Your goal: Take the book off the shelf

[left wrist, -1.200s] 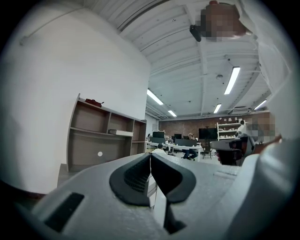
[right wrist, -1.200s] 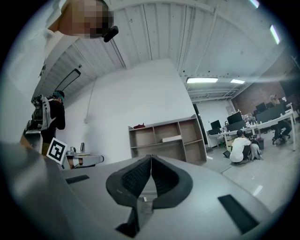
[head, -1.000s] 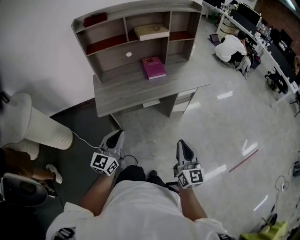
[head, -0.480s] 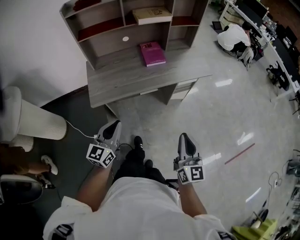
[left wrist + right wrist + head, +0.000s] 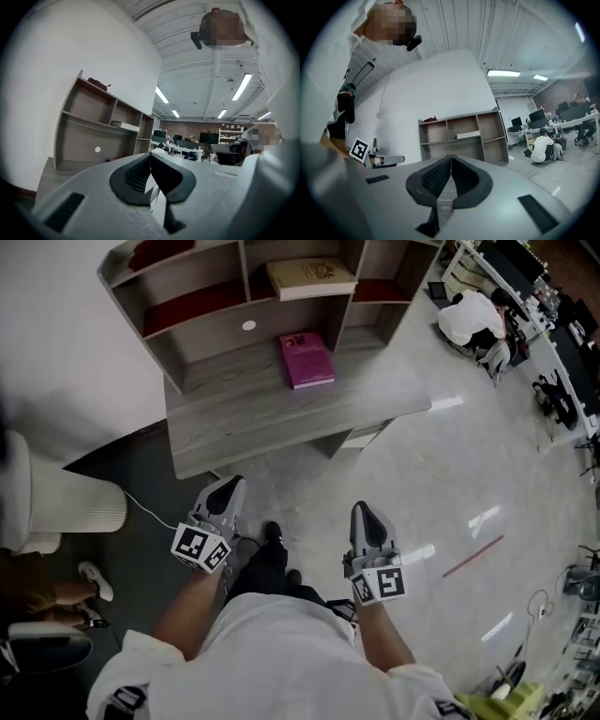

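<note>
A tan book (image 5: 311, 277) lies flat in the middle compartment of the wooden shelf (image 5: 187, 310) on the grey desk (image 5: 244, 423); a magenta book (image 5: 307, 359) lies on the desk top below it. My left gripper (image 5: 223, 493) and right gripper (image 5: 364, 514) are held level in front of me, well short of the desk, both shut and empty. The left gripper view shows its shut gripper (image 5: 150, 157) and the tan book (image 5: 125, 125) far ahead. The right gripper view shows its shut gripper (image 5: 451, 159) and the tan book (image 5: 468, 135) beyond.
A white ribbed cylinder (image 5: 56, 507) stands left of the desk, with a cable on the dark mat (image 5: 141, 549). A chair (image 5: 37, 648) is at lower left. A person (image 5: 478, 320) sits on the floor at upper right by office desks (image 5: 562, 343).
The desk and shelf have drawn nearer and slid up in the head view as I walked forward. Both grippers came along with me and stayed shut.
</note>
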Demonstrator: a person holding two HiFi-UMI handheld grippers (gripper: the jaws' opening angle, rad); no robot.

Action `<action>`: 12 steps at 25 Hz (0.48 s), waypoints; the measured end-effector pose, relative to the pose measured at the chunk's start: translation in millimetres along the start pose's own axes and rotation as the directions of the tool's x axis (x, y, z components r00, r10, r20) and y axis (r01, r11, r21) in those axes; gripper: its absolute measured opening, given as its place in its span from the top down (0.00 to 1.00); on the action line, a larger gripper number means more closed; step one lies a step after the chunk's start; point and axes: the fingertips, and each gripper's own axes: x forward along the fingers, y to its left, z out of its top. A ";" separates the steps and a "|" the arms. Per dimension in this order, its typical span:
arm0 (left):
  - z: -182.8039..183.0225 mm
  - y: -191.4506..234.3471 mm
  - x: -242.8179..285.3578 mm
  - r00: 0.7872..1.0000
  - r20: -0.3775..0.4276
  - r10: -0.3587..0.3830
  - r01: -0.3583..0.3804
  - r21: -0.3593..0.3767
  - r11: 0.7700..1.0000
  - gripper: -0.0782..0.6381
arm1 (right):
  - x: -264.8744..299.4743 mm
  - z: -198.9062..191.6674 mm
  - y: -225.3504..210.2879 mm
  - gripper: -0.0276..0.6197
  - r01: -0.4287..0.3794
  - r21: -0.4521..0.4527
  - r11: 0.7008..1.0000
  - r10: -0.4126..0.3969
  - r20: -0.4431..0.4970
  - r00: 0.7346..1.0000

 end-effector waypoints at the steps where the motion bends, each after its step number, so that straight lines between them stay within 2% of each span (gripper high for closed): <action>1: 2.4 6.7 8.6 1.000 0.003 -0.006 0.006 -0.005 1.000 0.87 | 9.9 1.6 -1.5 0.93 0.002 0.001 1.000 -0.002 -0.002 1.000; 6: 20.2 38.1 49.8 0.999 0.026 -0.024 0.025 -0.024 0.999 0.87 | 56.8 4.1 -15.8 0.93 0.028 0.025 0.999 -0.027 -0.029 0.999; 10: 26.7 56.4 78.5 0.998 -0.011 -0.058 0.058 -0.038 0.998 0.87 | 94.8 15.5 -22.9 0.93 0.036 0.022 0.999 -0.035 -0.027 0.999; 12: 33.5 65.5 88.7 0.997 -0.003 -0.079 0.079 -0.042 0.996 0.87 | 111.9 21.7 -23.5 0.93 0.037 0.016 0.999 -0.037 -0.016 0.999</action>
